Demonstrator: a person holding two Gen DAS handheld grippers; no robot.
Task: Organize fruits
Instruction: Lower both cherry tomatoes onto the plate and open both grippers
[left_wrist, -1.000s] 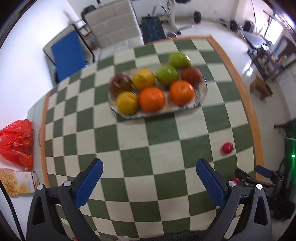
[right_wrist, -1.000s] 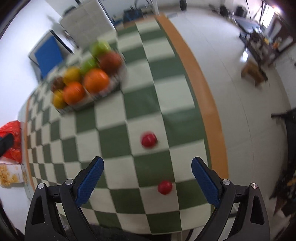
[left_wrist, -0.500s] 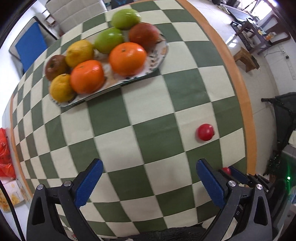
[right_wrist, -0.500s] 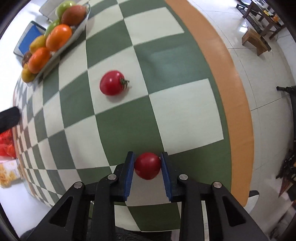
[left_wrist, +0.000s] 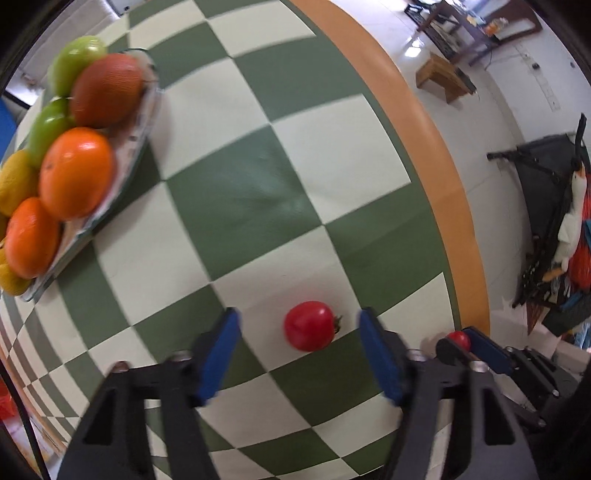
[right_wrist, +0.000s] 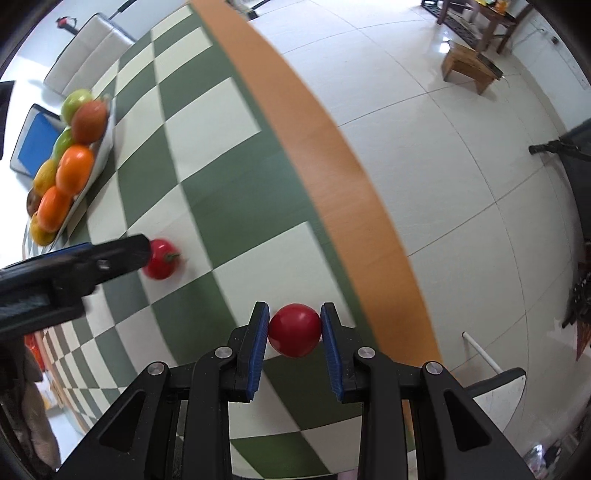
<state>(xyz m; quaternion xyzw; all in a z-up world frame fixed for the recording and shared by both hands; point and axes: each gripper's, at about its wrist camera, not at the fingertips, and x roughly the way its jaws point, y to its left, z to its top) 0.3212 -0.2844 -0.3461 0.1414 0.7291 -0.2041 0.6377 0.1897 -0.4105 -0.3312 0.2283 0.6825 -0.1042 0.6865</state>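
Note:
Two small red tomatoes are on the green-and-cream checked tablecloth. One tomato (left_wrist: 310, 330) with a dark stalk lies between the blue pads of my left gripper (left_wrist: 299, 339); its jaws are closing and clear gaps remain on both sides. The same tomato (right_wrist: 161, 258) shows in the right wrist view, partly behind the left gripper's finger. My right gripper (right_wrist: 294, 330) is shut on the second tomato (right_wrist: 294, 329), near the table's orange edge; that tomato (left_wrist: 458, 339) shows in the left wrist view too. A plate (left_wrist: 122, 158) with oranges, green apples and other fruit stands at the far left.
The orange table edge (right_wrist: 325, 155) runs close to the right of both grippers, with white tiled floor beyond. A small wooden stool (right_wrist: 471, 66) stands on the floor. A chair with a blue seat (right_wrist: 33, 142) is beyond the fruit plate (right_wrist: 105, 142).
My left gripper came down from over the plate to the stalked tomato and narrowed around it. My right gripper shut on the second tomato and has kept hold of it.

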